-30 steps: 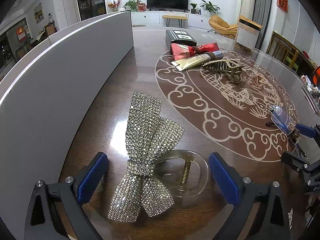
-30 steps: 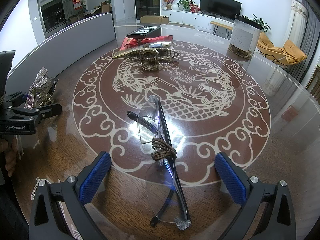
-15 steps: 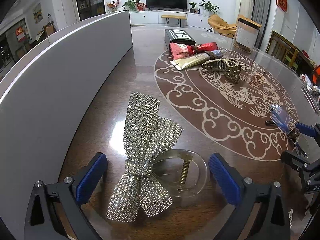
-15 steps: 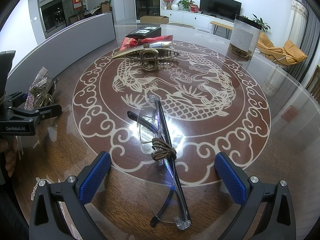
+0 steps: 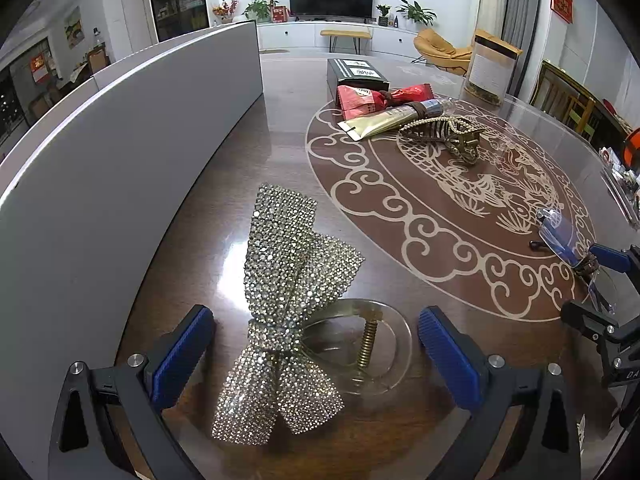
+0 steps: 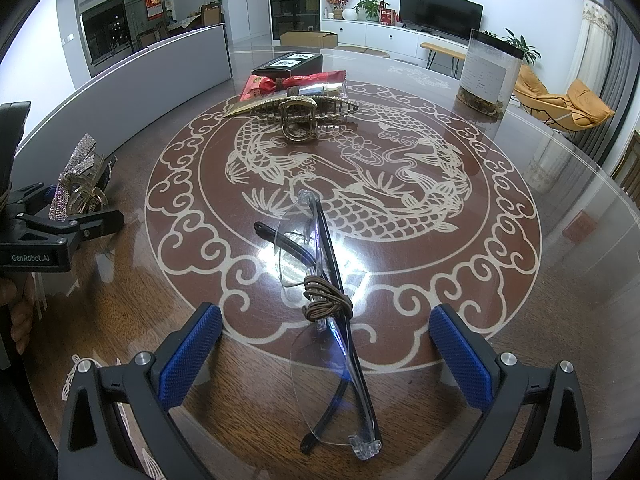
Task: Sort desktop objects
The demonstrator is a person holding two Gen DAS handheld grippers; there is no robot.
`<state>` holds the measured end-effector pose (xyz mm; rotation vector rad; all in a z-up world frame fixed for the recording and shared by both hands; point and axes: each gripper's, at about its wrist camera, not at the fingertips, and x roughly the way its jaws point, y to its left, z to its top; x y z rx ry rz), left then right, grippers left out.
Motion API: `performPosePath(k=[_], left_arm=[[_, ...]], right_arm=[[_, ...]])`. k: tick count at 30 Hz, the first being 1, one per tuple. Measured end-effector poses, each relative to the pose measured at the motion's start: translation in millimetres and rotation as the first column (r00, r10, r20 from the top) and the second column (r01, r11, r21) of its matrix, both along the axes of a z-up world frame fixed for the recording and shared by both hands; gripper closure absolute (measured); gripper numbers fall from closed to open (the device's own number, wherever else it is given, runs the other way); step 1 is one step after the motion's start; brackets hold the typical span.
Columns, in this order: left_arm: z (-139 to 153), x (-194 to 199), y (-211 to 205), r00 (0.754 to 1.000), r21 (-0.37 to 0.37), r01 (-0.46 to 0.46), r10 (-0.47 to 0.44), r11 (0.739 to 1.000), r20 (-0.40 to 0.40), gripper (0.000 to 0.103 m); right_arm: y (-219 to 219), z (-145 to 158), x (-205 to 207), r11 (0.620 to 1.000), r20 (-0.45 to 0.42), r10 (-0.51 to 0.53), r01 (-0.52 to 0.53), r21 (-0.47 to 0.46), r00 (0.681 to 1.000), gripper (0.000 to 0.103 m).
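Note:
A rhinestone bow hair clip (image 5: 286, 312) with a clear claw lies on the table between the wide-open fingers of my left gripper (image 5: 316, 354); it also shows in the right wrist view (image 6: 76, 184). Folded clear glasses (image 6: 324, 312) with a brown hair tie (image 6: 326, 300) wound around them lie between the open fingers of my right gripper (image 6: 326, 350). Farther off lie a gold claw clip (image 6: 300, 114), a gold tube (image 5: 394, 118), a red packet (image 5: 372, 98) and a black box (image 5: 354, 72). Neither gripper touches anything.
A curved grey partition (image 5: 120, 152) runs along the table's left side. A clear canister (image 6: 488, 72) stands at the far right. The glass-topped table (image 6: 540, 280) has a dragon medallion. The right gripper shows at the right of the left wrist view (image 5: 600, 292).
The left gripper has drifted very slightly; the bow clip sits a touch lower in view. The right gripper has not moved.

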<state>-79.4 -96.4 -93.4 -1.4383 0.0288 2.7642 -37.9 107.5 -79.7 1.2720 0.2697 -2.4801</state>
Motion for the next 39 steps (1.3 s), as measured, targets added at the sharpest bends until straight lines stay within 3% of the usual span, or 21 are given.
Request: performPosePath(k=[39], left_arm=[[0.0, -0.3, 2.6, 1.000, 0.000, 0.014, -0.014, 1.000, 0.000, 0.000]], right_arm=[[0.4, 0.2, 0.2, 1.000, 0.000, 0.000, 0.000, 0.000, 1.000, 0.000]])
